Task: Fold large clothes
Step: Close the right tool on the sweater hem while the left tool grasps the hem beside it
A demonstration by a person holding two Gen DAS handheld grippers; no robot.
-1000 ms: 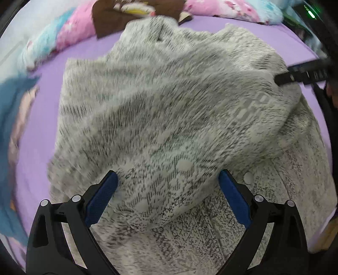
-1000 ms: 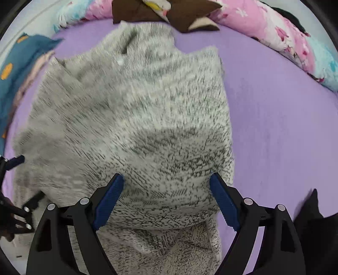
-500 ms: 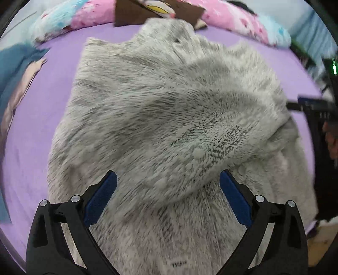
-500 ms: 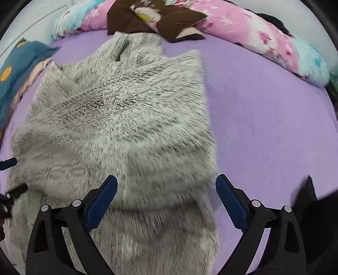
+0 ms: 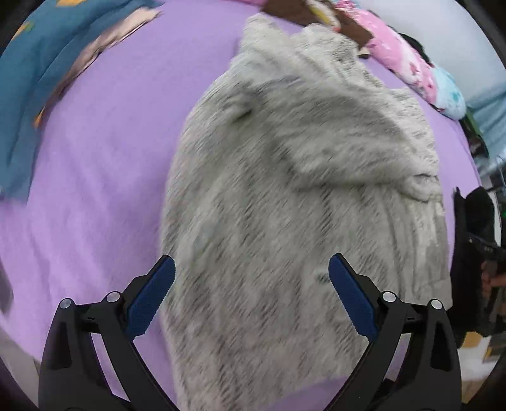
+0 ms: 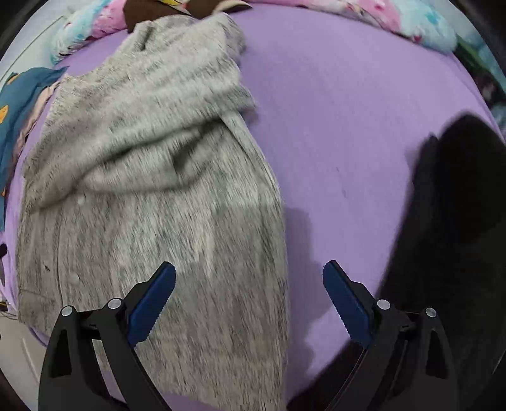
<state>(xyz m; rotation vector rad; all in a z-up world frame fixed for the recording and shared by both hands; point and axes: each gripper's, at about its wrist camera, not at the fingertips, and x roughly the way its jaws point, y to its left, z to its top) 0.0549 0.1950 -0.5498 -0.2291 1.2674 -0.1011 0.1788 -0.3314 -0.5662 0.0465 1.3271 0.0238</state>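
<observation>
A large grey-and-white knitted garment [image 5: 300,196] lies spread on a purple bed sheet [image 5: 104,164], with a fold across its upper half. My left gripper [image 5: 251,291] hangs open above the garment's lower left part, blue pads wide apart, nothing between them. In the right wrist view the same garment [image 6: 151,189] fills the left half. My right gripper [image 6: 249,297] stands open over the garment's right edge and the bare sheet [image 6: 348,126], holding nothing. Both pictures are blurred by motion.
Blue patterned cloth [image 5: 34,76] lies at the far left of the bed. Pink and turquoise bedding [image 5: 414,69] and a brown item [image 6: 177,9] line the far edge. A black garment [image 6: 452,205] lies at the right. A person's hand [image 5: 493,281] shows at the right edge.
Both grippers have swung apart sideways and rolled: the left now looks over the garment's left side, the right over its right edge. The right jaws have widened slightly.
</observation>
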